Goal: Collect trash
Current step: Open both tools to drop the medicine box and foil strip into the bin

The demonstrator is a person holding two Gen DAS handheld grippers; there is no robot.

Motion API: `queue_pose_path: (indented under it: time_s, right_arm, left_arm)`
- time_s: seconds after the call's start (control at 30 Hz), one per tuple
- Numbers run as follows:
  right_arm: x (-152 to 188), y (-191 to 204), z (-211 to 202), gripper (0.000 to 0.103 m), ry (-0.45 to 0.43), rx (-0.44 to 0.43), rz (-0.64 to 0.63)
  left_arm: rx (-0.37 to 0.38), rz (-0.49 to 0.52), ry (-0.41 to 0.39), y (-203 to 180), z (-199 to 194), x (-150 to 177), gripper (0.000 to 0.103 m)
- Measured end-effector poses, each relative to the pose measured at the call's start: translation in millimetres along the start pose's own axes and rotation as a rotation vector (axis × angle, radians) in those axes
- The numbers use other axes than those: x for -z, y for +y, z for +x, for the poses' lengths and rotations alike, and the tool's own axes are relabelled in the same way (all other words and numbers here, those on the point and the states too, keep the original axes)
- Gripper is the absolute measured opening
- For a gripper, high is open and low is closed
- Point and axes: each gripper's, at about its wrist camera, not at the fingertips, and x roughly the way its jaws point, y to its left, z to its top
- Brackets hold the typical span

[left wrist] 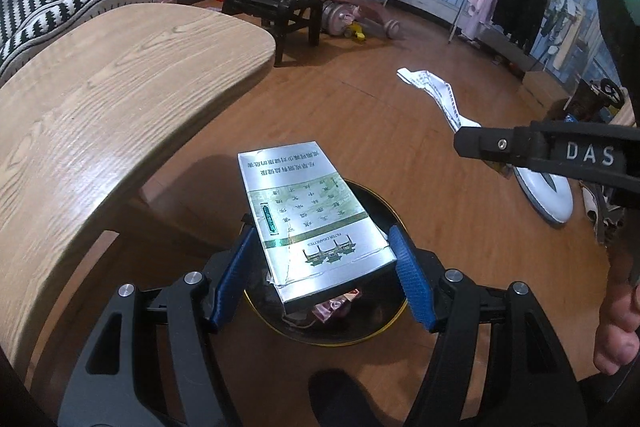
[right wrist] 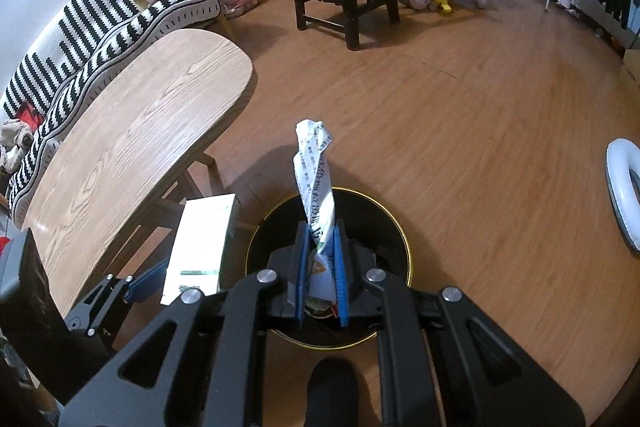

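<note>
Left gripper [left wrist: 324, 267] over bin [left wrist: 384, 203], jaws wide | right gripper [right wrist: 320, 259] clamps wrapper [right wrist: 314, 167]

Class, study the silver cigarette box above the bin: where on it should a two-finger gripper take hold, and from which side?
Grip the cigarette box across its narrow width near one short end, approaching lengthwise: its long side edges are flat and parallel, as the left gripper spans them.

A silver cigarette box [left wrist: 310, 223] with green print is seen flat, face up, over a round black trash bin [left wrist: 390, 205] with a gold rim, standing on the floor. A crumpled white printed wrapper [right wrist: 316, 179] is held upright above the same bin, where pink scraps [left wrist: 334, 307] are already lying.
</note>
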Motion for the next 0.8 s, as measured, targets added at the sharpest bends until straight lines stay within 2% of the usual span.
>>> queue_pose_path:
  time_s: [0.43,0.5,0.57,0.6,0.63,0.8]
  right_arm:
    - [-1.9,2.2,7.1,0.013,0.029,0.004,0.001]
    - [-2.7,1.4,8.9,0.014,0.034,0.009,0.009]
    - [-3.1,2.5,10.1,0.038,0.037,0.009,0.010]
    - [-3.5,4.5,8.8,0.066,0.030,0.021,0.006]
    - [-3.1,5.9,6.9,0.073,0.017,0.024,0.000]
    - [-2.7,15.0,0.5,0.073,-0.001,0.011,-0.010]
  left_arm:
    - [0.030,0.000,0.041,5.9,16.4,-2.3,0.066]
    - [0.038,0.005,0.051,6.9,19.3,-1.3,0.071]
    - [0.039,0.003,0.044,8.4,20.3,-0.5,0.080]
    - [0.041,0.000,0.041,9.2,20.3,-0.5,0.081]
    - [0.042,-0.002,0.039,10.3,19.8,-0.3,0.083]
    - [0.020,-0.014,0.010,17.7,5.5,0.0,0.091]
